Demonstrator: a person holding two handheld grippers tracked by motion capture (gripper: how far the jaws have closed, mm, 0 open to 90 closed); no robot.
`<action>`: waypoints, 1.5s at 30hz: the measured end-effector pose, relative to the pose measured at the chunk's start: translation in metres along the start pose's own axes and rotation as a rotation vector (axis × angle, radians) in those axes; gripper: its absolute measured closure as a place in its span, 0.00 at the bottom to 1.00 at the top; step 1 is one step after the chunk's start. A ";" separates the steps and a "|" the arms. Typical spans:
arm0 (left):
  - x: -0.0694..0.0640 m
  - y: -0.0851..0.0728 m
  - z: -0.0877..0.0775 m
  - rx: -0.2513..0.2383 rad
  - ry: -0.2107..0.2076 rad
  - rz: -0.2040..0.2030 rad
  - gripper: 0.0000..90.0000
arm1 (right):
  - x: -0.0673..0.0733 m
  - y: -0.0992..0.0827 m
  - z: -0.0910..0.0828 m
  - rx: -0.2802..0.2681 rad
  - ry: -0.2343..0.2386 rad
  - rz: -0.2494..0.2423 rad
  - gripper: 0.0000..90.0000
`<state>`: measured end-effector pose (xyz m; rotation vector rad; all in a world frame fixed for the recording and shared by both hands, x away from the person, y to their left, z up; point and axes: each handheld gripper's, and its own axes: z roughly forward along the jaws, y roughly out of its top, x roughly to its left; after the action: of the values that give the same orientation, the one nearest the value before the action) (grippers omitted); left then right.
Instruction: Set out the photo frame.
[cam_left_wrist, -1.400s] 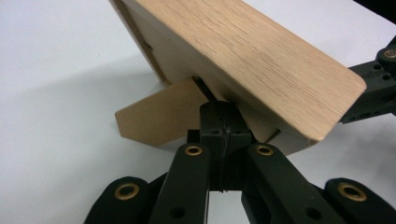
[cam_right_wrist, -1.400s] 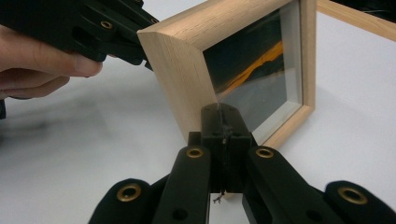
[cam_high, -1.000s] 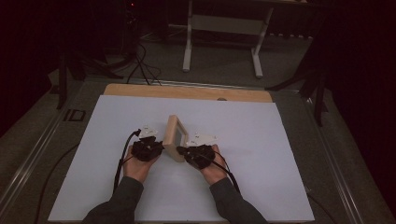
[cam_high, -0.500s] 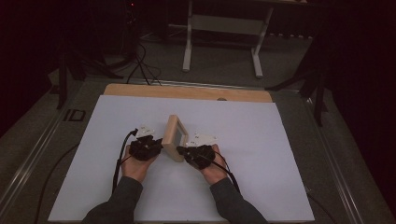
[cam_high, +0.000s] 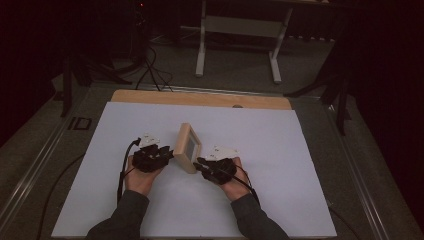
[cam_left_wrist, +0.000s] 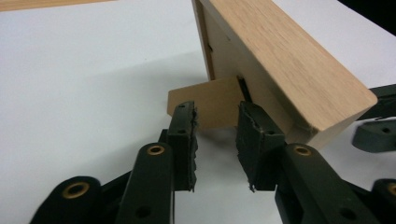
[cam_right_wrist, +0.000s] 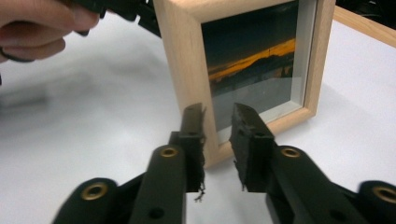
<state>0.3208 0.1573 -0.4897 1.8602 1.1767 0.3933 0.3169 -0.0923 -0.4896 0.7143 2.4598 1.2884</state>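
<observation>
On the white table, nearer its front edge than its back, the left gripper – jaws just opening, spread around the stand flap – flanks the upright wooden picture frame, while the right gripper – jaws likewise opening – straddles its front corner without pinching.

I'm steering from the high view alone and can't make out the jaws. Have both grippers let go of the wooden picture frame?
Observer: The left gripper has just been opening. The stand flap on the frame's back sits in the gap at its tips, and the pads are clear of it.
Operator: And the right one?
Observer: The right gripper has just been opening too. The lower front corner of the picture frame is between its jaws, not pressed.
Operator: What's in the frame?
Observer: A dark photo with an orange streak across it.
</observation>
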 end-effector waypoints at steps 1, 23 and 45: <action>0.001 -0.001 -0.002 0.003 0.003 0.004 0.72 | 0.000 -0.001 -0.001 0.001 0.000 -0.002 0.79; 0.010 -0.003 -0.029 -0.041 0.042 -0.050 0.56 | -0.005 -0.006 -0.016 -0.005 -0.022 0.030 0.56; 0.007 0.008 -0.046 -0.082 -0.003 -0.075 0.50 | -0.018 -0.007 -0.028 -0.026 -0.062 0.066 0.52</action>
<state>0.2988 0.1855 -0.4583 1.7408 1.2072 0.3907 0.3171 -0.1244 -0.4795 0.8227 2.3851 1.2990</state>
